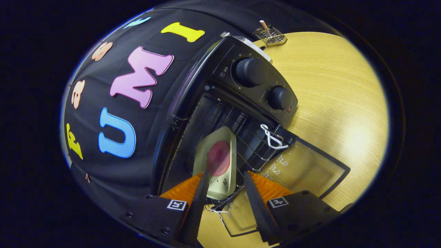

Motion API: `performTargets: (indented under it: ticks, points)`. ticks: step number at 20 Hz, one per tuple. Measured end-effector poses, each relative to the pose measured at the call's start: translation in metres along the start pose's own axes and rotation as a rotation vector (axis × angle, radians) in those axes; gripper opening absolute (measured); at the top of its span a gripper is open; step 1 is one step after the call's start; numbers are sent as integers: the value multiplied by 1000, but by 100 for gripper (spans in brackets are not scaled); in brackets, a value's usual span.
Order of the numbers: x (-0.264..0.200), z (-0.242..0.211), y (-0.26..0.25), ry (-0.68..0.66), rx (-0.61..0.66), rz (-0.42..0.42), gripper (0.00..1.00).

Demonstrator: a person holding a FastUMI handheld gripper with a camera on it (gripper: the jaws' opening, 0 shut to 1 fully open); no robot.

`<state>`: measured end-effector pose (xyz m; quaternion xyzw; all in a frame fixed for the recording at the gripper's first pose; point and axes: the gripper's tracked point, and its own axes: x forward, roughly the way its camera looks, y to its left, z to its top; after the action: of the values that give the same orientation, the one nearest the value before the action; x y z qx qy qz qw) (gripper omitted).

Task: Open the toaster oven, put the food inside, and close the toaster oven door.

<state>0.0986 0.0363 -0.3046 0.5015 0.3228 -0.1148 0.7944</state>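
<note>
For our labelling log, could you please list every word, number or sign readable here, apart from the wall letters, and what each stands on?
Toaster oven, control panel: small marks around the knobs, too small to read.
Open glass door: pale print, too blurred to read.
Gripper, open, near end of the tray between its fingers: square markers, no words.

Pale wood-grain table [330, 89], bright glare patch; black cloth wall [103, 172] behind.
</note>
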Motion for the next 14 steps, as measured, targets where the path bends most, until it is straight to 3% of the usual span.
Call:
performTargets:
  ticks: [2,6,14]
  points:
    - [-21,-12,-5,25,-79,1,97]
    - [-66,-17,-7,46,-213,5,99]
    - [-128,-11,-3,16,-610,-24,99]
